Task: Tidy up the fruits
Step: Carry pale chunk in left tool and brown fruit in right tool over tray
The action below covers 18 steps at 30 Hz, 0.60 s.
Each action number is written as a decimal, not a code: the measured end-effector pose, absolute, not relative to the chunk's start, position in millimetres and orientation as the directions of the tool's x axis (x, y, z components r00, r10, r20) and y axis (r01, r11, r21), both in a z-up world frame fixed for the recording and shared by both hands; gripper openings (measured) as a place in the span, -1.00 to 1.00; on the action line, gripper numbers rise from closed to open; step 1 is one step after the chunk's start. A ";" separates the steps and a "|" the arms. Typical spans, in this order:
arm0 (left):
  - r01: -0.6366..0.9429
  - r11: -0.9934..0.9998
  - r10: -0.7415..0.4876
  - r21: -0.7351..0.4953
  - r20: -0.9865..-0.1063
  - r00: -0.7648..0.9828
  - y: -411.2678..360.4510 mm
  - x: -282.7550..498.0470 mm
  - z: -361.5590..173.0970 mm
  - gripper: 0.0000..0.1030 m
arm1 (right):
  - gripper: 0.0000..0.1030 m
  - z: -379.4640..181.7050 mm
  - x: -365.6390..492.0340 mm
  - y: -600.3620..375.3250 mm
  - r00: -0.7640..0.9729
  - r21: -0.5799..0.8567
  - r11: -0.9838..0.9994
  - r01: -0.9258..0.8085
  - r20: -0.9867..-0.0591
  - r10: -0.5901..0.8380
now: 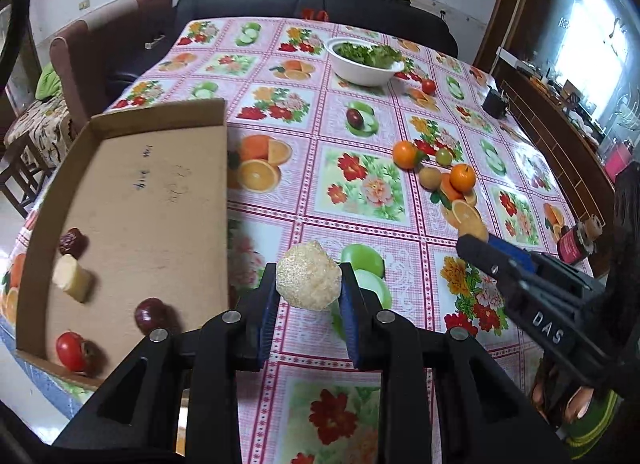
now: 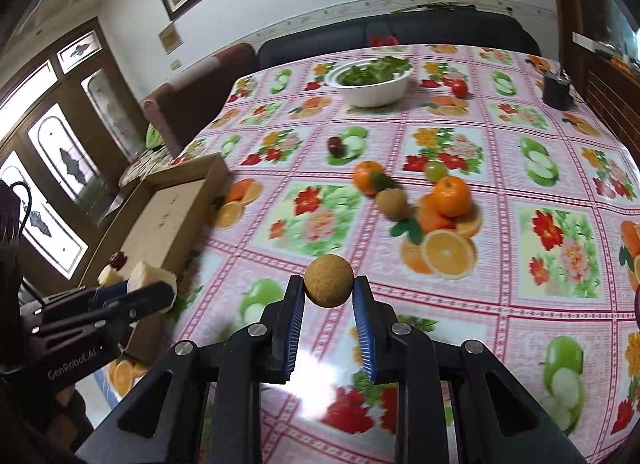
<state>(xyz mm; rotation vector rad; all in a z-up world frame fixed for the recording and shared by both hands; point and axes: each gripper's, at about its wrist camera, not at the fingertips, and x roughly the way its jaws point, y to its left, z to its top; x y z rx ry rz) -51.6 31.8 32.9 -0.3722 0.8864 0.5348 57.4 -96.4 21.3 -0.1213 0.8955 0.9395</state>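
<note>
- Floral tablecloth (image 1: 360,184) is spread over a dining table, with a sofa and chairs behind.
- Cardboard box (image 1: 160,192) is set at the table's left edge; a tomato, a plum and other pieces are seen inside.
- Loose oranges (image 1: 404,153) are left mid-table, well apart from the box.
- Left gripper (image 1: 309,296) is pinched on a pale rough lump (image 1: 308,280), beside the box.
- Right gripper (image 2: 328,296) is pinched on a brown ball (image 2: 329,281).
- Carrying seems under way; next, each piece must be brought over the box wall and released.

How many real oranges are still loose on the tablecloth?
2: one orange sits left of the loose cluster, the other orange right of it, beside a brown fruit. Printed oranges don't count; none seems hidden.
</note>
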 end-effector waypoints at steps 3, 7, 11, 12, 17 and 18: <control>-0.591 0.802 0.296 -0.084 -0.804 0.516 34.1 -56.3 35.6 -0.50 | -0.51 23.1 48.7 -91.9 0.261 0.270 0.598 -0.754 -0.713 0.651; -0.604 0.792 0.306 -0.085 -0.801 0.514 38.2 -63.1 36.5 -0.50 | -0.51 25.3 41.2 -87.0 0.249 0.267 0.584 -0.767 -0.714 0.655; -0.616 0.783 0.312 -0.087 -0.802 0.510 42.7 -68.0 35.6 -0.50 | -0.51 26.5 34.8 -80.5 0.238 0.265 0.570 -0.778 -0.715 0.657; -0.618 0.781 0.313 -0.087 -0.802 0.509 43.5 -69.0 35.4 -0.50 | -0.51 26.9 33.4 -79.7 0.235 0.265 0.567 -0.780 -0.715 0.658; -0.628 0.773 0.320 -0.089 -0.801 0.506 47.9 -73.4 35.1 -0.50 | -0.51 28.7 26.7 -73.2 0.224 0.262 0.553 -0.791 -0.717 0.660; -0.631 0.771 0.322 -0.089 -0.800 0.506 48.8 -74.5 35.3 -0.50 | -0.51 29.2 25.8 -72.4 0.222 0.261 0.550 -0.793 -0.717 0.661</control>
